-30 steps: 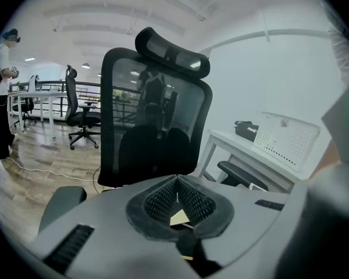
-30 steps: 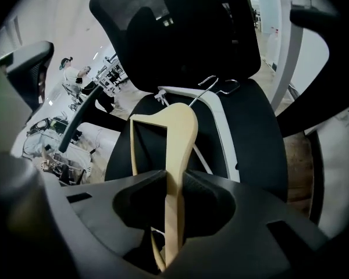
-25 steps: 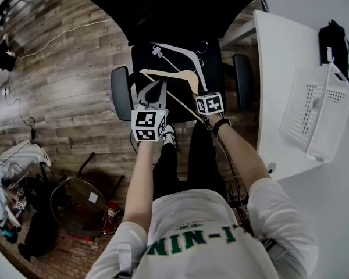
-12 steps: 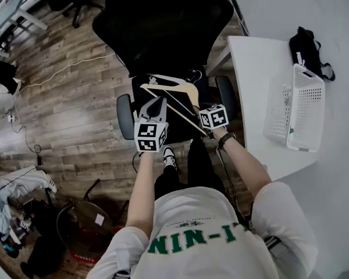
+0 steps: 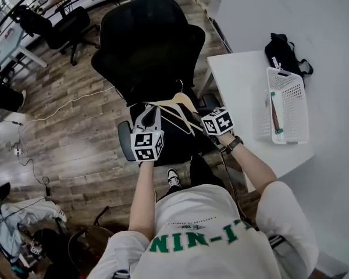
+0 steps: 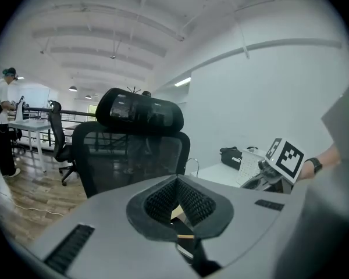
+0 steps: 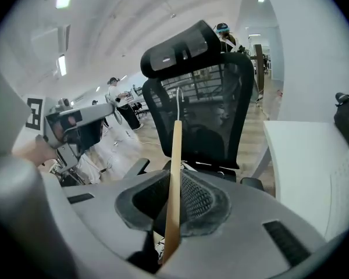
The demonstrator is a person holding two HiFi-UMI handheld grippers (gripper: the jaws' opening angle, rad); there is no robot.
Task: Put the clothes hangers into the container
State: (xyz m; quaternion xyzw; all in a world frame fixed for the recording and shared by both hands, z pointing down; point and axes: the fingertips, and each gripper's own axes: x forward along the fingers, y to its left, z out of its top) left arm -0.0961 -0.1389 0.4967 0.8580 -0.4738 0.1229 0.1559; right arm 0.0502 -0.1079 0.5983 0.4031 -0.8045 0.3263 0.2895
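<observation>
A wooden clothes hanger hangs over the seat of a black office chair, held at both ends. My left gripper is shut on its left end; a sliver of wood shows between the pads. My right gripper has the hanger's arm running upright between its jaws, which are closing onto it with the pads touching. The metal hook points at the chair back. The white mesh basket stands on the white table to the right, with a long thin item inside.
A black bag lies behind the basket on the table. The chair's armrests flank the seat below the grippers. Wooden floor, cables and more chairs spread to the left. People stand far off in the room.
The wooden hanger has come up off the chair seat with both grippers on it. The head view has swung, bringing the table and basket closer to the middle.
</observation>
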